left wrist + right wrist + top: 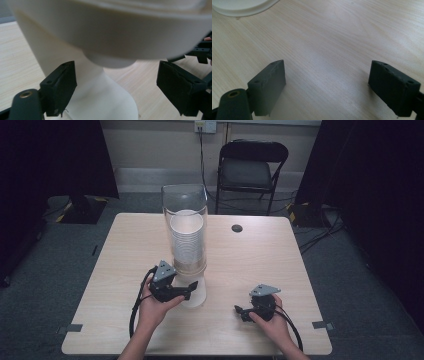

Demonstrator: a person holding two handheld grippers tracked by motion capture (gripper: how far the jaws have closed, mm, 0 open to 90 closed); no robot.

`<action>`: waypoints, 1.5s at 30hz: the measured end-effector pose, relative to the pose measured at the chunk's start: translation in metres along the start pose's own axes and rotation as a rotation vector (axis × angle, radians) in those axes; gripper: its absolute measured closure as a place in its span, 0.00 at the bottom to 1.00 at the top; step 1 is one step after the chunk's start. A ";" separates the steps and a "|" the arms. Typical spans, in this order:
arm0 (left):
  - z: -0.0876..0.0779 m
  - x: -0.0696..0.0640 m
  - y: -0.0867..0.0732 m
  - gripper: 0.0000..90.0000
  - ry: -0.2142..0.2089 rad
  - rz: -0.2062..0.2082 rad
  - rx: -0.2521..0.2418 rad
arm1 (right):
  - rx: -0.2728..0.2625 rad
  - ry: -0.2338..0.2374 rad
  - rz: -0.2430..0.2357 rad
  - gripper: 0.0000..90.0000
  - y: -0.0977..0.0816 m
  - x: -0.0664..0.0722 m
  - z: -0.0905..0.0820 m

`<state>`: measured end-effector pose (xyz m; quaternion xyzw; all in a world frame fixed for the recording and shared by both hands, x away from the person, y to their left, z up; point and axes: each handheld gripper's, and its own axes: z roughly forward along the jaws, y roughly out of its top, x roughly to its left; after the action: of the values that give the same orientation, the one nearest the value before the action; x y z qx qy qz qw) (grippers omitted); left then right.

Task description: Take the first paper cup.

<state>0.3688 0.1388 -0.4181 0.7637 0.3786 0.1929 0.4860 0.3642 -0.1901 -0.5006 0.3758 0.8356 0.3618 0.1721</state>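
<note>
White plastic, the cup dispenser (186,245) stands mid-table with its flared base (100,100) between the spread, non-touching pads of your left gripper (192,289), while your right gripper (239,310) rests well apart over bare table (332,45), jaws wide with nothing between.

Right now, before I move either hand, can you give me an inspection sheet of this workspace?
Surface: light wooden table, with a round dark grommet.
Job's things: clear cup dispenser holding a stack of paper cups, on a white base.
Clutter: nothing seen.
Grippers: left gripper open, fingers either side of the base's neck, not pressing; right gripper open over bare table.
Cables: black cable trailing from each gripper; more on the floor.
Surroundings: folding chair, black curtains, grey carpet.
</note>
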 end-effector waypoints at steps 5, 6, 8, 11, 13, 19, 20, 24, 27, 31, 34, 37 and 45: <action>0.008 0.001 0.003 0.30 0.018 -0.020 -0.040 | 0.000 0.000 0.001 0.15 0.000 0.000 0.000; 0.009 0.001 0.002 0.36 0.018 -0.010 -0.051 | 0.001 0.000 0.002 0.15 0.000 0.000 0.000; 0.011 0.001 0.001 0.42 0.027 -0.005 -0.038 | 0.000 0.000 0.000 0.15 0.000 0.000 0.000; 0.014 0.004 -0.001 0.52 -0.006 0.000 -0.010 | 0.000 0.000 0.001 0.15 0.000 0.000 0.000; 0.021 0.004 -0.014 0.88 0.042 0.061 0.075 | 0.000 0.000 -0.001 0.15 0.000 0.000 0.000; 0.021 0.006 -0.026 0.43 0.034 -0.027 0.015 | -0.002 -0.001 -0.003 0.15 -0.001 0.000 -0.001; 0.020 0.006 -0.025 0.34 0.039 -0.036 -0.002 | -0.002 -0.001 -0.003 0.15 -0.001 0.000 -0.001; 0.012 0.005 -0.012 0.22 0.049 -0.048 -0.079 | -0.001 -0.001 -0.003 0.15 -0.001 0.000 -0.001; 0.012 0.003 -0.007 0.23 0.038 -0.072 -0.106 | -0.002 -0.001 -0.002 0.15 -0.001 0.000 -0.001; 0.017 -0.004 0.001 0.23 0.046 -0.036 -0.125 | -0.002 -0.002 -0.002 0.15 -0.001 0.000 -0.001; 0.021 -0.007 0.006 0.26 0.065 -0.030 -0.152 | -0.002 -0.002 -0.002 0.15 -0.001 0.000 -0.001; 0.023 -0.006 0.008 0.38 0.091 -0.010 -0.137 | -0.002 -0.002 -0.002 0.15 -0.001 0.000 -0.001; 0.024 -0.008 0.006 0.40 0.095 0.004 -0.147 | 0.000 -0.003 0.000 0.15 -0.001 0.000 -0.001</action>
<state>0.3817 0.1168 -0.4233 0.7168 0.3845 0.2572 0.5217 0.3633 -0.1905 -0.5005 0.3765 0.8352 0.3614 0.1733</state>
